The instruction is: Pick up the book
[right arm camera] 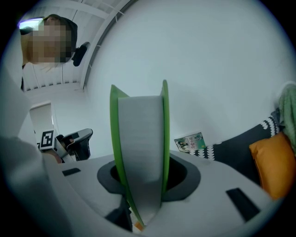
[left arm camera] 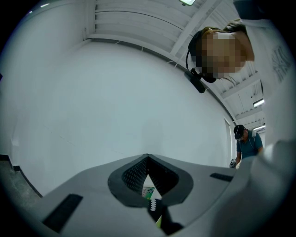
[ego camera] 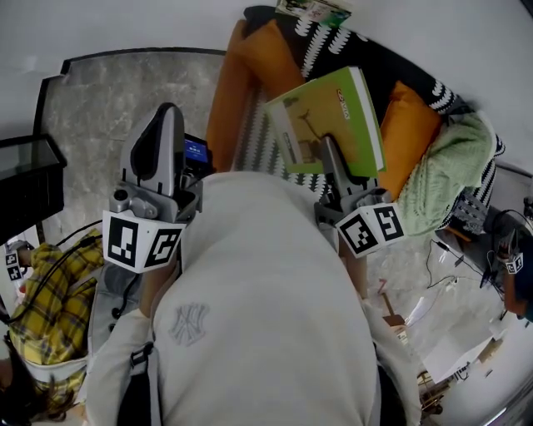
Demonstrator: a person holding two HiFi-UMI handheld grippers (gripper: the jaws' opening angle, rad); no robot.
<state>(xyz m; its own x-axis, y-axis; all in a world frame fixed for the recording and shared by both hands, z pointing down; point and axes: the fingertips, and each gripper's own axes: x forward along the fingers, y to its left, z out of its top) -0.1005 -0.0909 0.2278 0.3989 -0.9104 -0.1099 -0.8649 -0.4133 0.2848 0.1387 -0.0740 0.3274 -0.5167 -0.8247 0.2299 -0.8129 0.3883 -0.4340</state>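
The book (ego camera: 333, 108) is a thin, large paperback with a lime-green cover. The cover has a paler panel with a small picture at its left and a short white logo near the far edge. That print is too small to read. The book is held up in the air, tilted, over the sofa (ego camera: 250, 58), in front of the black-and-white throw (ego camera: 366, 58) and left of an orange cushion (ego camera: 412, 125). The right gripper (ego camera: 333, 166) pinches its near edge.

In the right gripper view the book stands edge-on. A block of grey-white pages sits between two green covers and rises straight out of the jaws, which press on it from both sides. The book hides the jaw tips there, and its lowest corner is lost in the dark gap below. In the head view the gripper and its marker cube cover the book's near edge.

The left gripper (ego camera: 169, 116) is raised at the left over the grey rug (ego camera: 108, 91). Its jaws are pressed together with nothing between them.

A small booklet (ego camera: 314, 10) lies at the far end of the sofa, cut off by the frame edge. The person's grey hoodie (ego camera: 266, 299) blocks the near middle of the scene. A green blanket (ego camera: 454, 162) is at the right.
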